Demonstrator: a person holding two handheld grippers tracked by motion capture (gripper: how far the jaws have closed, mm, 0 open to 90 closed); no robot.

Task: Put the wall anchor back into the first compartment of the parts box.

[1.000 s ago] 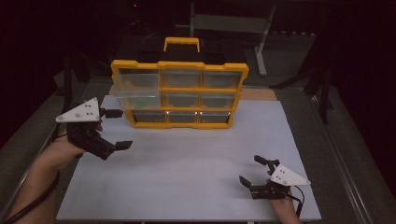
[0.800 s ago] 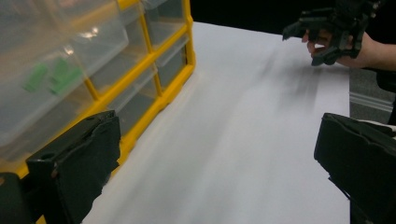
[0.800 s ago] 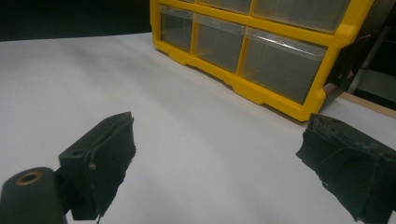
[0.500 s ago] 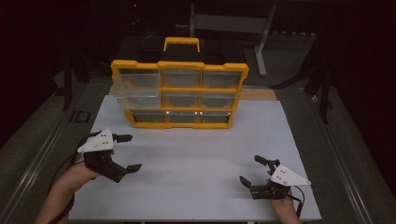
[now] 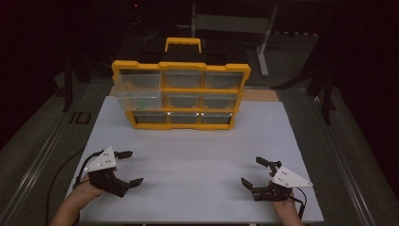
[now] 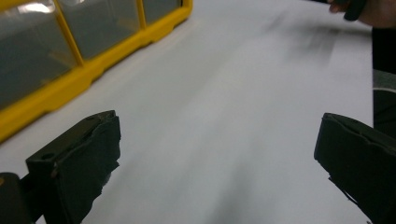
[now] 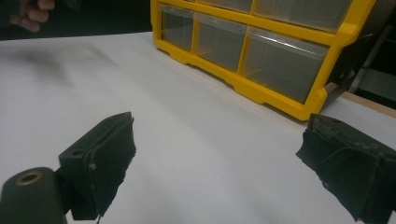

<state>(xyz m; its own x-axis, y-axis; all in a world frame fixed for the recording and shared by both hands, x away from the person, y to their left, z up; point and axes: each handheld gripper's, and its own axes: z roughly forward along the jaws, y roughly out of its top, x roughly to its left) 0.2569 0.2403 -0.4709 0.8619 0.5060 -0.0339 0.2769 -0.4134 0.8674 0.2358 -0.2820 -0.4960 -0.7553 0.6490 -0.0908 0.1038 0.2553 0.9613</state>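
Yellow organizer (image 5: 181,96): upright at the white mat's (image 5: 197,155) far edge, one left drawer apparently ajar; left gripper (image 5: 126,168) and right gripper (image 5: 254,172) near, well short, jaws apart, empty; next: reach forward.

A dim lab or workshop: a white work table (image 5: 197,165) (set up for recording) holds a yellow drawer organizer (image 5: 181,94), with metal stands (image 5: 263,42) in the dark behind.
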